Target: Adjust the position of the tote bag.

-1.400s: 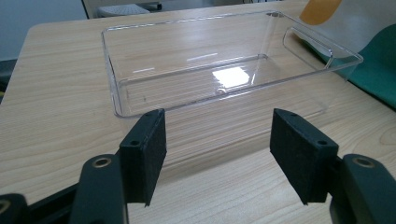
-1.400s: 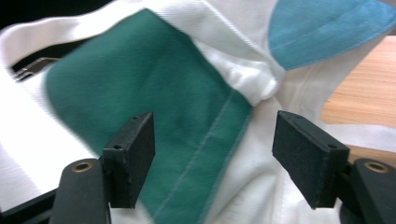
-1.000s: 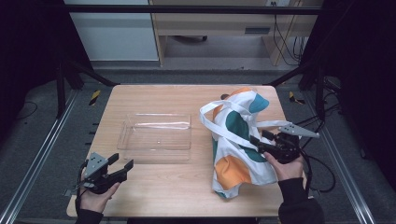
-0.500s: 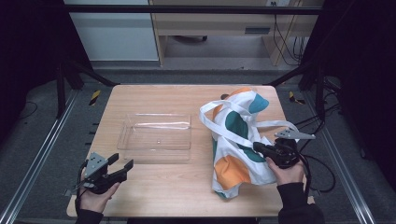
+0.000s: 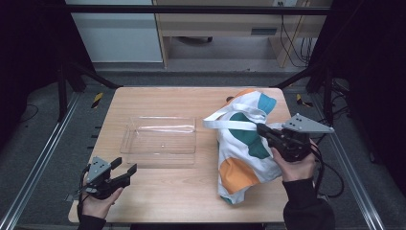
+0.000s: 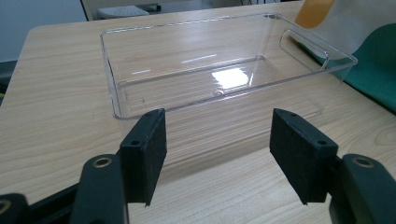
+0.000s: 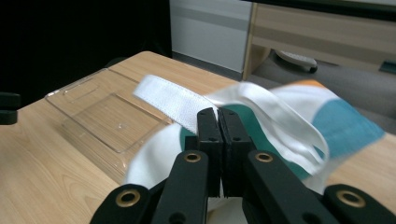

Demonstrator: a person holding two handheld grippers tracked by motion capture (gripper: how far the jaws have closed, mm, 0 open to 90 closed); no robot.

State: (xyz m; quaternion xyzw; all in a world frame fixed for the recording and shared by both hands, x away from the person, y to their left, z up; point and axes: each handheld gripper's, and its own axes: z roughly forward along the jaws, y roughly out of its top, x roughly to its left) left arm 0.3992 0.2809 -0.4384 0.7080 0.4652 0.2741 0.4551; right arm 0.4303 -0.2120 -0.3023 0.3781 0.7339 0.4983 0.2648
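A pale wooden table point(image 5: 158, 191) is standing on a grey floor between dark metal frame rails, with a white cabinet point(image 5: 115, 31) and a wooden desk point(image 5: 230, 21) sitting behind it. The right gripper point(image 5: 261, 128), its jaws having just been closing, is clamping the white strap point(image 7: 173, 100) of a white tote bag point(image 5: 244, 158) with teal and orange patches, which is lying on the table's right side beside a clear plastic tray point(image 5: 160, 140). The left gripper point(image 5: 125, 165) is resting at the near left corner with its jaws parted and nothing between them.
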